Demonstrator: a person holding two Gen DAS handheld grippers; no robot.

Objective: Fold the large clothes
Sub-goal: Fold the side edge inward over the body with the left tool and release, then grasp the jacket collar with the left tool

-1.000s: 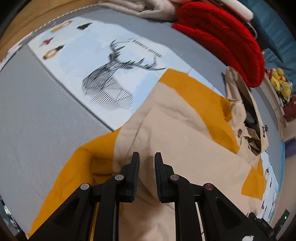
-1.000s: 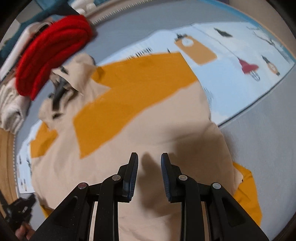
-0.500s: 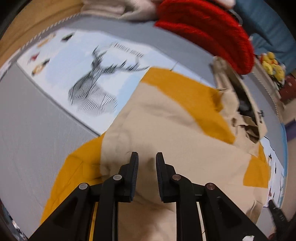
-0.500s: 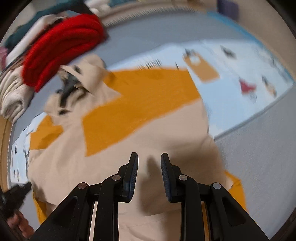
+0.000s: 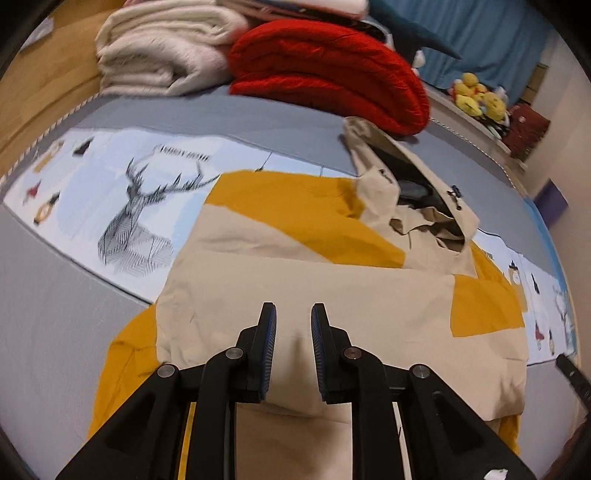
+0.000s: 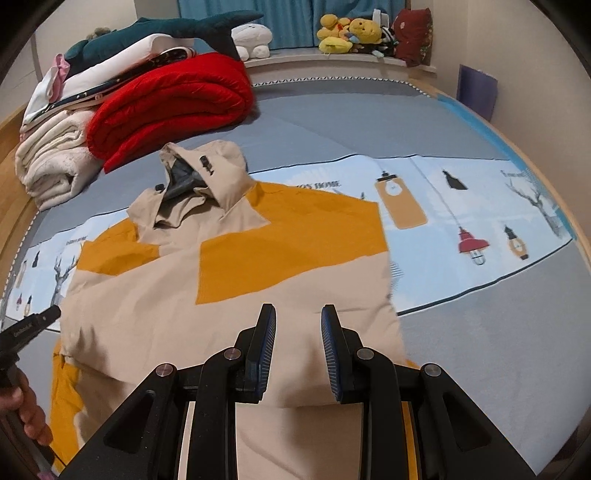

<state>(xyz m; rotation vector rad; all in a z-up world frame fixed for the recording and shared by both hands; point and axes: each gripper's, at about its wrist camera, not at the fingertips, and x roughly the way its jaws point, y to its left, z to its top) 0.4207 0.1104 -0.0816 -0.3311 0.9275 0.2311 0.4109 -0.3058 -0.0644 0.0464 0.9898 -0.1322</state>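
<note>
Beige-and-mustard hooded cotton jacket (image 5: 306, 295) lies spread on the grey bed cover (image 5: 55, 332), across its pale blue printed band with a stag drawing (image 5: 136, 229). Hood (image 6: 207, 173) crumpled at the far end, dark lining showing. Near hem lifted: a fold of beige cloth runs up between the fingers of both claws. Left claw (image 5: 293, 350): jaws stand narrowly apart with the beige hem bunched between them, pads appear to pinch the cloth. Right claw (image 6: 298, 354): jaws a little wider, beige hem likewise caught between the pads and pulled into a ridge. In the right wrist view the other black tool's tip (image 6: 33, 325) shows at the left edge, with part of a hand (image 6: 26, 410) below it. Far side of bed: folded red quilted blanket (image 6: 173, 103), beside it a stack of folded cream fleece blankets (image 5: 162, 55). Teal plush shark (image 6: 166, 33) on top of the pile; yellow plush toys (image 6: 347, 33) on the ledge behind, blue curtain (image 5: 487, 37) beyond.
</note>
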